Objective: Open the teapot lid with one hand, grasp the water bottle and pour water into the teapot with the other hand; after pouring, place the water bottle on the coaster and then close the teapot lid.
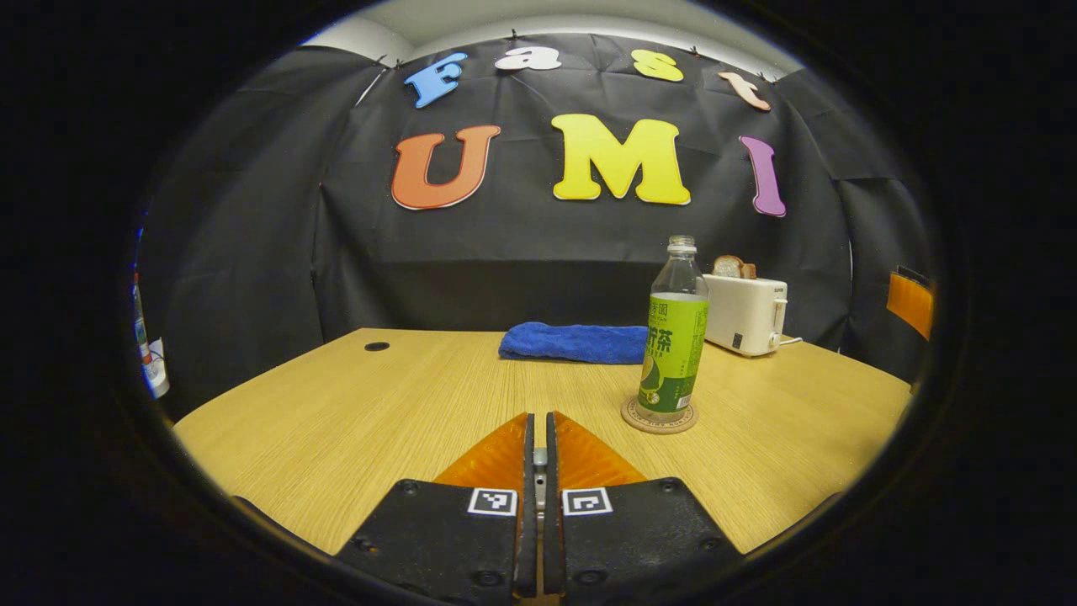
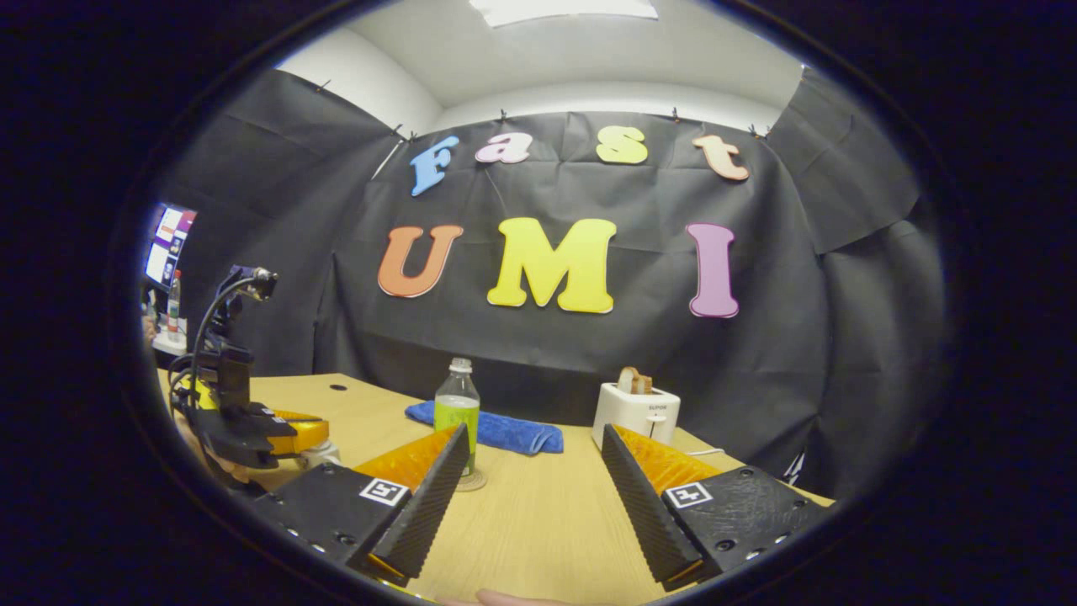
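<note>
bottle: clear plastic water bottle with green label (image 1: pixel 676 337) is standing upright on the round cork coaster (image 1: pixel 660 417), long axis vertical, cap off as far as I can tell.
landmark: everything below is placed relative to that bottle.
left gripper (image 1: pixel 539 438): fingers are sitting together, nothing between them; bottle is lying ahead and to its right, near.
right gripper (image 2: pixel 533 488): fingers are standing wide apart, empty; bottle is lying ahead and left of its centre line, partly behind its left finger.
teapot: can't make it out clearly; something pale is sitting under the other gripper left of the bottle in the right gripper view, too hidden to call.
clutter: blue folded towel (image 1: pixel 575 342) just behind the bottle, white toaster (image 1: pixel 745 313) behind and right of it, on the light wood table (image 1: pixel 353 412).
judgement: bottle already on coaster, so pouring looks done; lid closing likely remains.
</note>
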A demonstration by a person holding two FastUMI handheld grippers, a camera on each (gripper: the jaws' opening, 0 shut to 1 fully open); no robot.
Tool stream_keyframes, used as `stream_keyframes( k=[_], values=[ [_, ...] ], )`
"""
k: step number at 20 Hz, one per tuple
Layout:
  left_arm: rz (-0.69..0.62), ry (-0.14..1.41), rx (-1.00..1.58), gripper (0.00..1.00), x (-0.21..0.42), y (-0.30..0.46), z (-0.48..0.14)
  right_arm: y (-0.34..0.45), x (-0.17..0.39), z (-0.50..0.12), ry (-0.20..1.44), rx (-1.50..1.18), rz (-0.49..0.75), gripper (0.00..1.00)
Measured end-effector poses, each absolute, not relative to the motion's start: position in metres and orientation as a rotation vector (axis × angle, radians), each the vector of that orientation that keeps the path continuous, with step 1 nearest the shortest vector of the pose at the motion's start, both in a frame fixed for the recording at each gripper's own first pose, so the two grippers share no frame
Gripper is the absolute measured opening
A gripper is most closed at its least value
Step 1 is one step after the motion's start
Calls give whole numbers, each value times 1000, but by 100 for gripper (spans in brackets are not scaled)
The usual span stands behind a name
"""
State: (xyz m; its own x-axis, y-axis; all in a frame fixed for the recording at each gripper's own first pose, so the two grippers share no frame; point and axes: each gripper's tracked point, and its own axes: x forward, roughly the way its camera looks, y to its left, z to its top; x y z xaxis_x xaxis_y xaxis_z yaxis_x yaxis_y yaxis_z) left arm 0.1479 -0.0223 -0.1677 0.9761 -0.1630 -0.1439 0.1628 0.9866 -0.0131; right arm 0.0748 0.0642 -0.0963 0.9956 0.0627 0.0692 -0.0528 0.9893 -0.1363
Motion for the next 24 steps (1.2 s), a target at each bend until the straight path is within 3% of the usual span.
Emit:
stream_keyframes(
  k=[6,7,12,13,15,24],
  values=[
    [-150,200,7,12,141,-28,-165,50,73,-88,-69,-104,45,94],
    [-134,196,13,30,139,-25,-161,48,72,-87,-67,-99,43,96],
    [-144,189,55,69,123,-36,-142,43,67,-85,-52,-85,50,97],
    [-139,177,63,82,118,-36,-133,43,66,-84,-50,-83,50,97],
    [-143,152,72,98,104,-39,-113,42,63,-81,-41,-86,43,94],
    [-124,98,27,99,41,-27,-48,47,35,-61,1,-91,19,96]
  ],
)
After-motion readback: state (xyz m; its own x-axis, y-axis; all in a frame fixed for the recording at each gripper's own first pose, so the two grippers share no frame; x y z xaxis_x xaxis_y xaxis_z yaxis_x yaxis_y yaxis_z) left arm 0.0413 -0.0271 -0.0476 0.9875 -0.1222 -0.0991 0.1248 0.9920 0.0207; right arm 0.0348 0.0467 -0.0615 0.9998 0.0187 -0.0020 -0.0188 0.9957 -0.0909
